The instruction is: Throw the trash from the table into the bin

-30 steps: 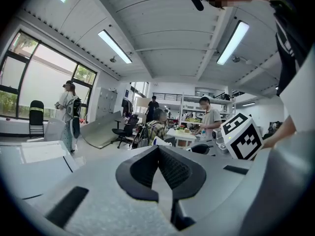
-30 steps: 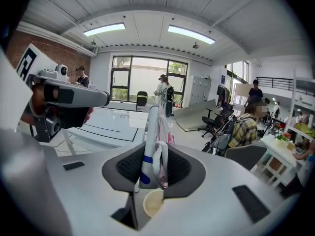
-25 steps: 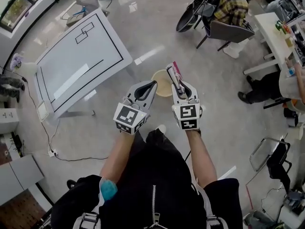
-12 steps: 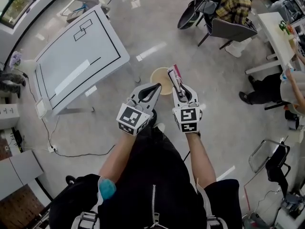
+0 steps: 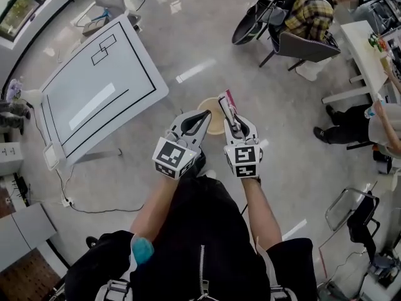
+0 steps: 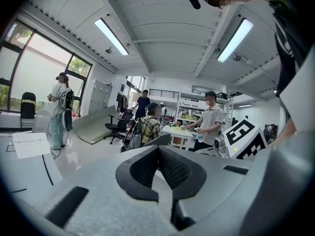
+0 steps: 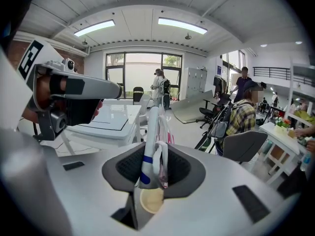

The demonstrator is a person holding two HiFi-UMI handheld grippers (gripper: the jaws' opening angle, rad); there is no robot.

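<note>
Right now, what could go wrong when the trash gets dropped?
1. The wrapper in the right gripper looks thin and light. The bin sits well below on the floor, so it might flutter past.
2. In the head view the wrapper is over the bin's right rim, not its middle, so a drop now may land outside.
3. The shut left gripper is close by and could knock it.

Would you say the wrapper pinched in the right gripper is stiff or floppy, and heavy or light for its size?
Probably pliable, not rigid: the wrapper looks like thin creased film, squeezed flat between the right gripper's jaws. Likely very light, since that pinch alone holds it upright. Released, it may flutter rather than drop straight into the bin.
</note>
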